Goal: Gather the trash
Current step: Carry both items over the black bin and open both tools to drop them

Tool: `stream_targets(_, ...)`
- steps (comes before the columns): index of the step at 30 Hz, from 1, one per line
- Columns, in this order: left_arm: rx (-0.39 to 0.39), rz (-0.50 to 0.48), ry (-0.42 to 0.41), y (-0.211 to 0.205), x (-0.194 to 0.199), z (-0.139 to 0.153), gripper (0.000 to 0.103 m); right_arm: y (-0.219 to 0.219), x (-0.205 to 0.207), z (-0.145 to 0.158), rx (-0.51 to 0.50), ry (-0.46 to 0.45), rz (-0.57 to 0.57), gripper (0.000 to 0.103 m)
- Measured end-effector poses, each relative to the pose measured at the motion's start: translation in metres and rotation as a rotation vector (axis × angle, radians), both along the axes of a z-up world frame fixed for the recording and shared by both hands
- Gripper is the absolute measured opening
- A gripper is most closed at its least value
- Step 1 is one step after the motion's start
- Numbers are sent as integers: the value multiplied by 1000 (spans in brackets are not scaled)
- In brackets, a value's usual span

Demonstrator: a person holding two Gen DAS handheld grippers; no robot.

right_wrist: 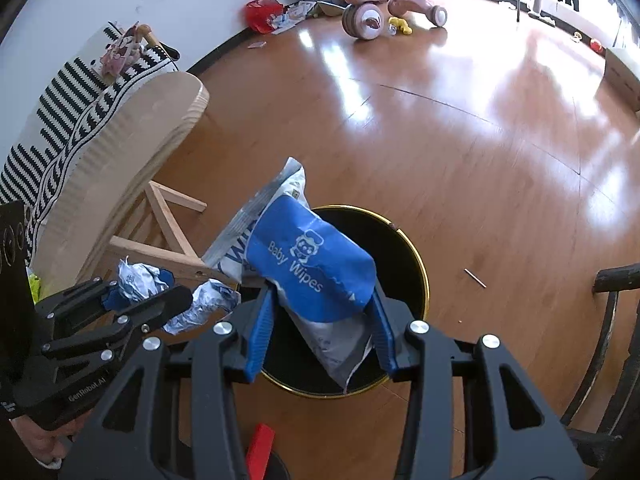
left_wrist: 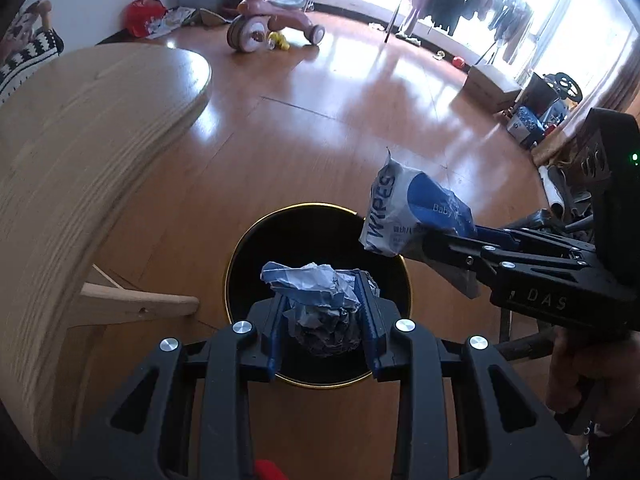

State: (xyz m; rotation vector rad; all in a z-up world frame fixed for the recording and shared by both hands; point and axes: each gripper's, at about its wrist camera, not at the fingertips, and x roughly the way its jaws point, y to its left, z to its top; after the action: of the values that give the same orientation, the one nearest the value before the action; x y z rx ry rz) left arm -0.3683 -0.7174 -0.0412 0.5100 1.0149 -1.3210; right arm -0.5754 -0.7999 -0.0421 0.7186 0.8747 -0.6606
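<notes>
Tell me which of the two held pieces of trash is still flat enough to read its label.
The baby wipes packet in the right gripper: its blue label reads "Baby Wipes". The wrapper in the left gripper is crumpled into a ball.

The left gripper point(left_wrist: 324, 320) is matte black plastic with blue finger pads point(left_wrist: 370, 320) and four round silver screws across its linkage arms. A red tab shows at 6 o'clock in the left wrist view. The right gripper point(right_wrist: 320, 328) has the same black frame, silver screws and blue pads point(right_wrist: 258, 332). Seen from the left camera, its body carries pale "DAS" lettering and a small green light at 3 o'clock. A bare-skinned right hand point(left_wrist: 576, 376) grips its handle.
</notes>
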Motion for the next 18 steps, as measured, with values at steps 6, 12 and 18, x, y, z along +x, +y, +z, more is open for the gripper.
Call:
stream_targets(6,3,12,-2,-13,6,-9,69,-14,9,-6,15,2,-28,64)
stream_targets(12,-12,23,15,-3,15,-3,77,-11,11,7,-4,10,-50,71)
stream_targets(18,-57,91,-9,53,41,43,85,17,28,40,-69,-10,-5,81)
